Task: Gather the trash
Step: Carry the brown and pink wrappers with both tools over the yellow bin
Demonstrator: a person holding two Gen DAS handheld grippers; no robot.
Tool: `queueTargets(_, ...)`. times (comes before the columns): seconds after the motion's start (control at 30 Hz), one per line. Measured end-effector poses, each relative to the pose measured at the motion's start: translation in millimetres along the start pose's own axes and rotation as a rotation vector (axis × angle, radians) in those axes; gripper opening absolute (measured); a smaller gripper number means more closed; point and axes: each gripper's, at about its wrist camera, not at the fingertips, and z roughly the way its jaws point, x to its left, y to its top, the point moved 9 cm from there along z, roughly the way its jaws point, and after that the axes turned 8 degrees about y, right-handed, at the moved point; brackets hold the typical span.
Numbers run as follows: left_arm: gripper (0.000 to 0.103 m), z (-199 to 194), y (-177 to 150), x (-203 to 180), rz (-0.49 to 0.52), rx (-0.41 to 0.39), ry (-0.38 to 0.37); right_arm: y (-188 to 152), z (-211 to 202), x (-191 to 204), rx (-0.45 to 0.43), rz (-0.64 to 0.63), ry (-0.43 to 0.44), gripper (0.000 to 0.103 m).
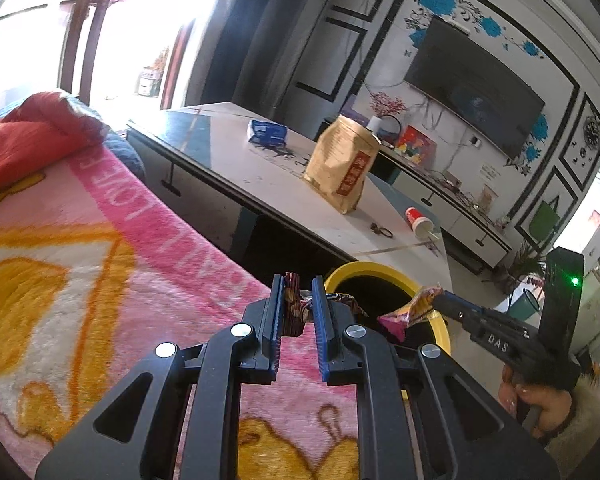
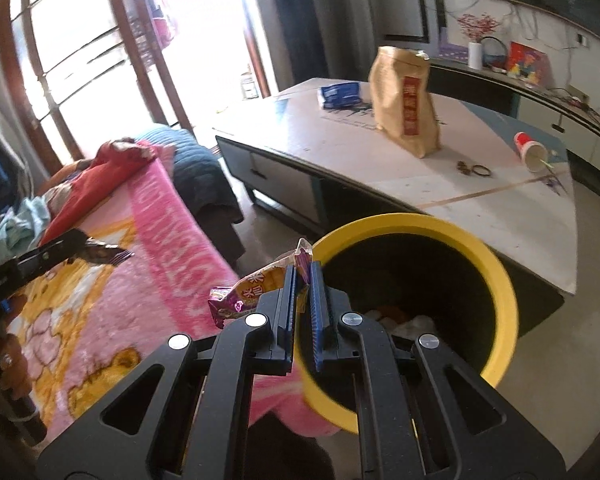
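My left gripper (image 1: 298,286) is shut on a dark brown candy wrapper (image 1: 294,312) above the pink blanket, just left of the yellow-rimmed trash bin (image 1: 364,268). It also shows at the left of the right wrist view (image 2: 100,254). My right gripper (image 2: 303,270) is shut on an orange and purple snack wrapper (image 2: 248,292), held at the near left rim of the bin (image 2: 500,280). In the left wrist view the right gripper (image 1: 436,300) holds that wrapper (image 1: 412,310) over the bin's right rim. Some trash lies inside the bin.
A low white table (image 2: 440,184) behind the bin carries a tan paper bag (image 2: 406,100), a blue packet (image 2: 340,95), a tipped red paper cup (image 2: 530,150) and small rings. A pink blanket (image 1: 100,280) covers the sofa. A TV (image 1: 472,92) hangs on the far wall.
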Motion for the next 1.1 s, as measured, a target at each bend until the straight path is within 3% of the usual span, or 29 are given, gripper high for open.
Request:
queueTargets(0.63, 0.014, 14.8, -15.0, -66.2, 0.128, 0.034, -0.066, 8.5, -26.4, -69.9, -0.067, 0.074, -0.148, 0.004)
queueTargets(1.1, 0.014, 39.8, -34.7, -114.1, 0.225, 0.076, -0.111, -0.4, -25.0, -116.7, -0.066, 0.183, -0.23, 0.004)
